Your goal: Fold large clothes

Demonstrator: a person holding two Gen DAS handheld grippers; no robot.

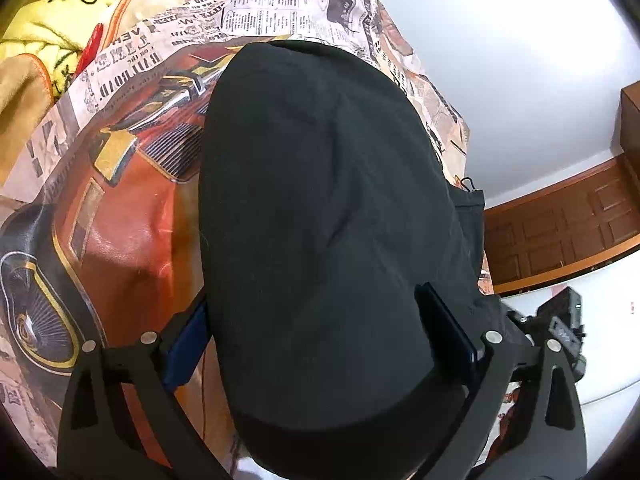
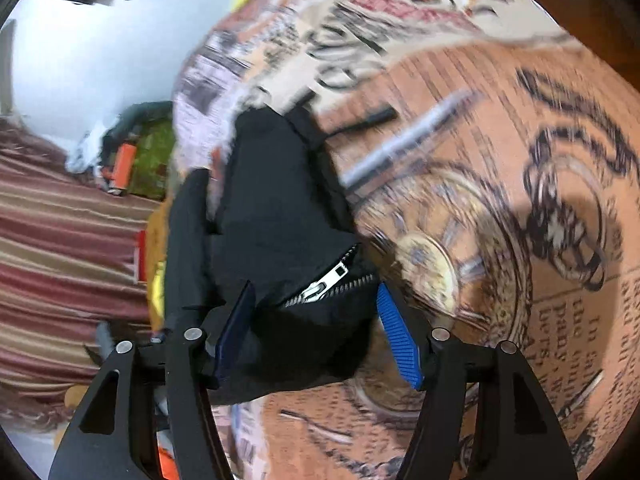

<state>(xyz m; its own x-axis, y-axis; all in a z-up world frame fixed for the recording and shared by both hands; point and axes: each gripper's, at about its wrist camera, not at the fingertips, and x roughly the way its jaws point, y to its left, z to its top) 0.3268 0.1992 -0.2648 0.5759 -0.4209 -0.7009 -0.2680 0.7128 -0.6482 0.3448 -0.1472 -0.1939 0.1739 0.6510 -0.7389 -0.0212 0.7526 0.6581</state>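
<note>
Both tongs, left (image 1: 320, 344) and right (image 2: 316, 336), stand apart astride the black garment (image 1: 328, 200) on the printed bedspread (image 1: 132, 200), its zipper (image 2: 324, 284) showing, seemingly folded partway, with more folds left.

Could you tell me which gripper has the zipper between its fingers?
The right gripper: the zipper lies there; the left gripper shows only plain black fabric.

Matt black cloth garment (image 1: 328, 208) – metal zipper (image 2: 328, 280) – on smooth printed bedsheet (image 1: 132, 208).

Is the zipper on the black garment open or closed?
Partly open: on the black garment, the zipper teeth part on one side of its slider.
</note>
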